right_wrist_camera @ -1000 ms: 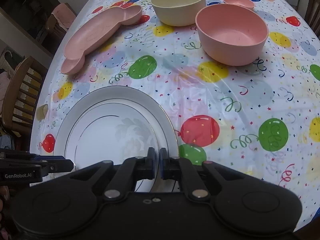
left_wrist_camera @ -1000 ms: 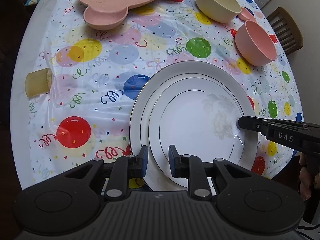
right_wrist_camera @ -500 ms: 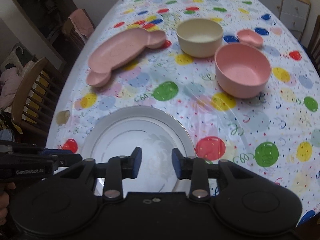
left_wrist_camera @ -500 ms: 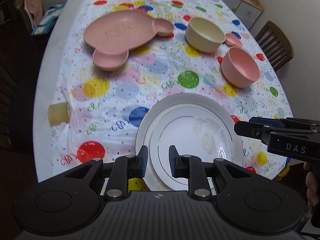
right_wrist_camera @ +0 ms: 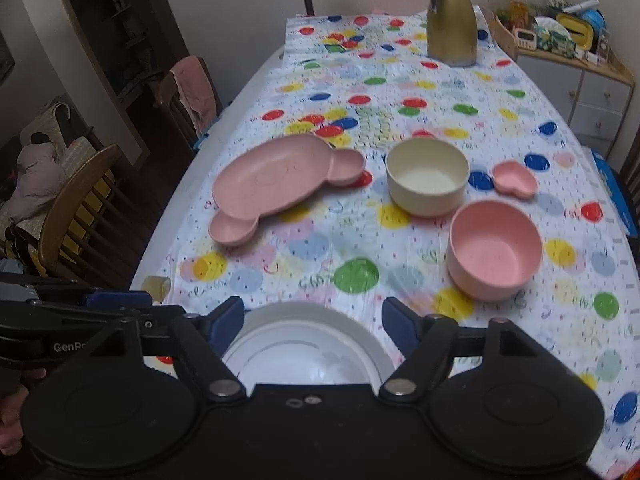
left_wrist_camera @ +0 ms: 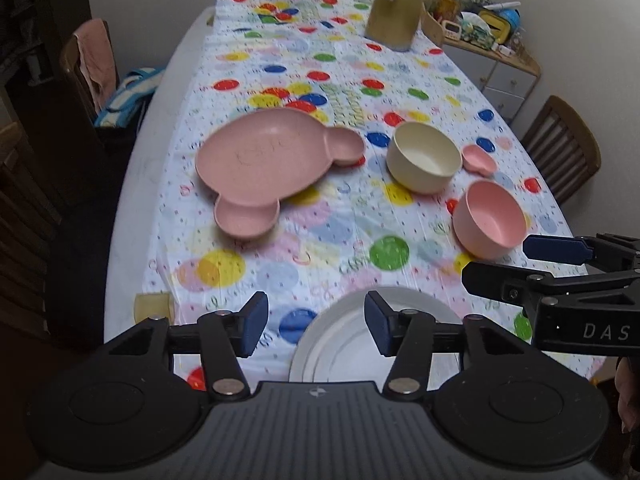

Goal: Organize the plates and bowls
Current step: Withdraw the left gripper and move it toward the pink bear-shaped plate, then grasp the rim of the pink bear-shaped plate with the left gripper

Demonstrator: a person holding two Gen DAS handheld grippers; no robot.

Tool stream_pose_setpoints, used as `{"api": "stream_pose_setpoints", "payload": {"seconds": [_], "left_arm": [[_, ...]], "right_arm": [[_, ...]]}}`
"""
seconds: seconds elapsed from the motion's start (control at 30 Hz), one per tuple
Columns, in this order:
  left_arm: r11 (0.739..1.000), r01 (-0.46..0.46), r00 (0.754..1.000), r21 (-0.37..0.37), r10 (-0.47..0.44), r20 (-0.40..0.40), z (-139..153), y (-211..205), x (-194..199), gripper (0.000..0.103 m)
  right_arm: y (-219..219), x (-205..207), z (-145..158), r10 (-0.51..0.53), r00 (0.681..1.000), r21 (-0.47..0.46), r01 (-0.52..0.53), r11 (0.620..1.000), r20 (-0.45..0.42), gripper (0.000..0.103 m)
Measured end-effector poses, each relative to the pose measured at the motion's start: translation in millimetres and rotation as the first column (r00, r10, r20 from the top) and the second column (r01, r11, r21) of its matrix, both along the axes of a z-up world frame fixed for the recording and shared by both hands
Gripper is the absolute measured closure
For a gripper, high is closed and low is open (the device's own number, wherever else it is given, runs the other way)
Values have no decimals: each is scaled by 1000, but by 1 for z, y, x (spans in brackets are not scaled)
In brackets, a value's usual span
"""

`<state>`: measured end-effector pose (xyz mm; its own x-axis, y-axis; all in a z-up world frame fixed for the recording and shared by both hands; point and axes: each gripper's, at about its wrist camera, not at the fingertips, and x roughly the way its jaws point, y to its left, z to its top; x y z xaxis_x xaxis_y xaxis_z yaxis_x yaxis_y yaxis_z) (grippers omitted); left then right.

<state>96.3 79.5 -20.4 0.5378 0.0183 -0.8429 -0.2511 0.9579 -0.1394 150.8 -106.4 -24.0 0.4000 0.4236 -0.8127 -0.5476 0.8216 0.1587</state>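
Observation:
Two stacked white plates (left_wrist_camera: 344, 344) (right_wrist_camera: 304, 344) lie at the table's near edge, below both grippers. My left gripper (left_wrist_camera: 316, 322) is open and empty above them. My right gripper (right_wrist_camera: 312, 320) is open and empty above them; it also shows in the left wrist view (left_wrist_camera: 520, 264). Farther off lie a pink mouse-shaped divided plate (left_wrist_camera: 264, 160) (right_wrist_camera: 276, 178), a cream bowl (left_wrist_camera: 424, 158) (right_wrist_camera: 427, 176), a pink bowl (left_wrist_camera: 490, 220) (right_wrist_camera: 495, 250) and a small pink dish (left_wrist_camera: 478, 158) (right_wrist_camera: 514, 180).
A gold thermos jug (left_wrist_camera: 394, 12) (right_wrist_camera: 452, 20) stands at the table's far end. A small yellowish piece (left_wrist_camera: 152, 306) sits at the left table edge. Wooden chairs (right_wrist_camera: 76, 216) (left_wrist_camera: 564, 148) stand on both sides. A cluttered shelf (right_wrist_camera: 560, 40) is at the far right.
Both grippers have lifted and pulled back from the white plates, and both have opened wide. The right gripper, shut one second ago, let go of the plate rim.

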Motion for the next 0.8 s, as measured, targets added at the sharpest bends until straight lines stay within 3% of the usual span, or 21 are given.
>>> {"api": "stream_pose_setpoints", "payload": {"seconds": [0.1,0.23,0.43,0.8], "left_arm": [[999,-38,999,3,38,7,3,5,13,50],[996,-88,996,20,88,29,5,12,31,33],[986,-167,986,29,166,27,3,24,65,30],[938,-345,938,28,345,-30,-31,76,127,27]], "right_arm": [[9,12,4,33,999,-5,-33,999,24,19],[21,35,7,70,996,-10,-69,998,46,11],[41,75,12,126,986,-34,-123,992,108,1],[85,176,-9,179,978,-72,-172,983,108,1]]}}
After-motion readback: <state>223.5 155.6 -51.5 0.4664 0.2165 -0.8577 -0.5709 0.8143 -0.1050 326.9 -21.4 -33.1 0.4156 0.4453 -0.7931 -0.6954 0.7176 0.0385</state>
